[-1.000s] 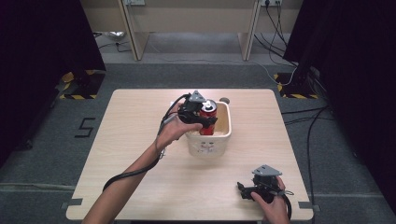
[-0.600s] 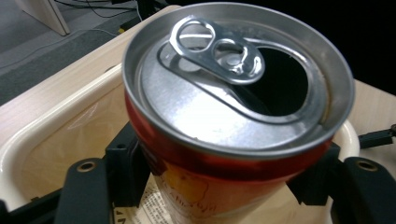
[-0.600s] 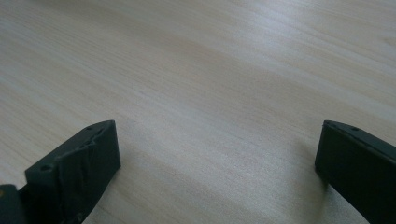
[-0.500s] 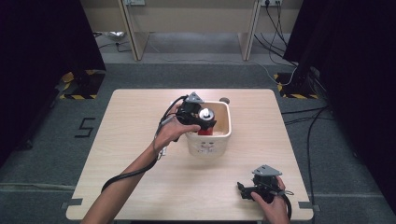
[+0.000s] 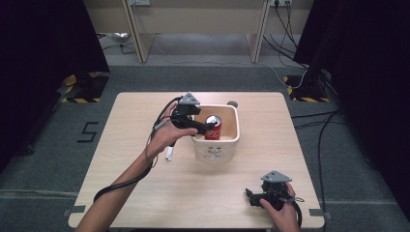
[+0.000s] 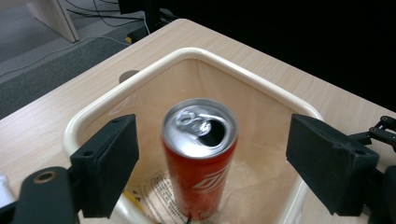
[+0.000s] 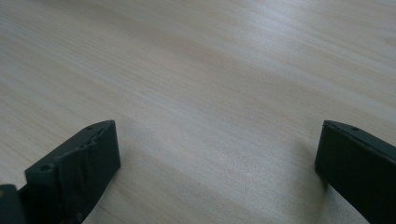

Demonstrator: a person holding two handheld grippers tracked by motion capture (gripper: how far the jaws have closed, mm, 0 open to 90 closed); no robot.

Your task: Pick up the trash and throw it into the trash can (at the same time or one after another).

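Observation:
A red drink can (image 5: pixel 212 127) stands upright inside a cream plastic tub (image 5: pixel 216 150) in the middle of the table. In the left gripper view the can (image 6: pixel 200 154) shows its opened silver top, with the tub's rim (image 6: pixel 140 77) around it. My left gripper (image 5: pixel 206 126) reaches in over the tub's left rim. Its jaws have just been opening, and the left gripper (image 6: pixel 217 156) now stands open with the can between the jaws and a gap on each side. My right gripper (image 5: pixel 251 195) rests open on the table near the front right corner; between its jaws (image 7: pixel 215 163) lies bare wood.
A small white object (image 5: pixel 169 153) lies on the table (image 5: pixel 145 193) just left of the tub, below my left hand. A small dark round spot (image 5: pixel 233 103) sits on the tabletop behind the tub. Printed paper (image 6: pixel 159 191) lies on the tub's floor. Cables (image 5: pixel 300 72) run over the floor beyond.
My left gripper's jaws have opened off the can, and the hand has drawn back to the left and slightly up. The can now stands free in the tub. The right gripper kept still.

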